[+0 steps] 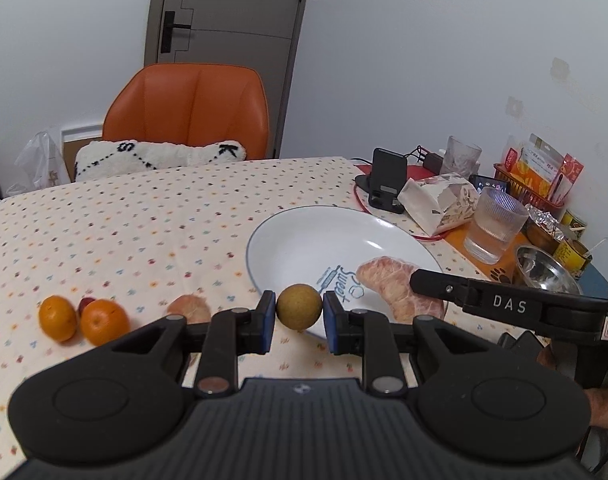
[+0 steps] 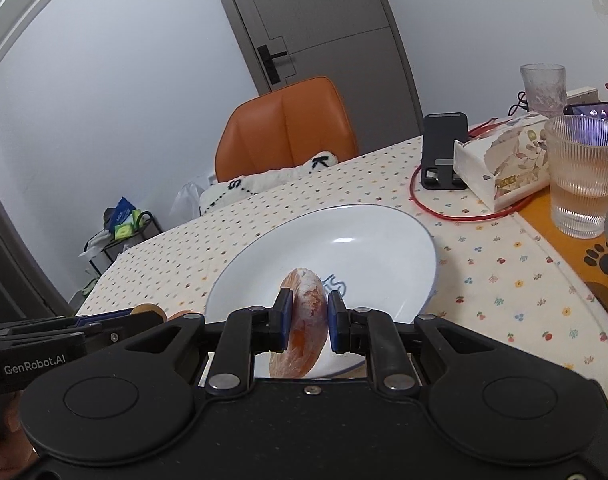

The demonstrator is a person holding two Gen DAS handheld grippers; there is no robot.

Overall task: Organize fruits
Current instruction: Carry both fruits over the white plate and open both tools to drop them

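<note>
Two oranges (image 1: 84, 320) lie on the dotted tablecloth (image 1: 144, 220) at far left. The left gripper (image 1: 299, 316) pinches a round brownish fruit (image 1: 300, 306) at the white plate (image 1: 304, 240) rim. The right gripper (image 2: 310, 318) clamps a peeled pomelo segment (image 2: 304, 320) over the plate
</note>
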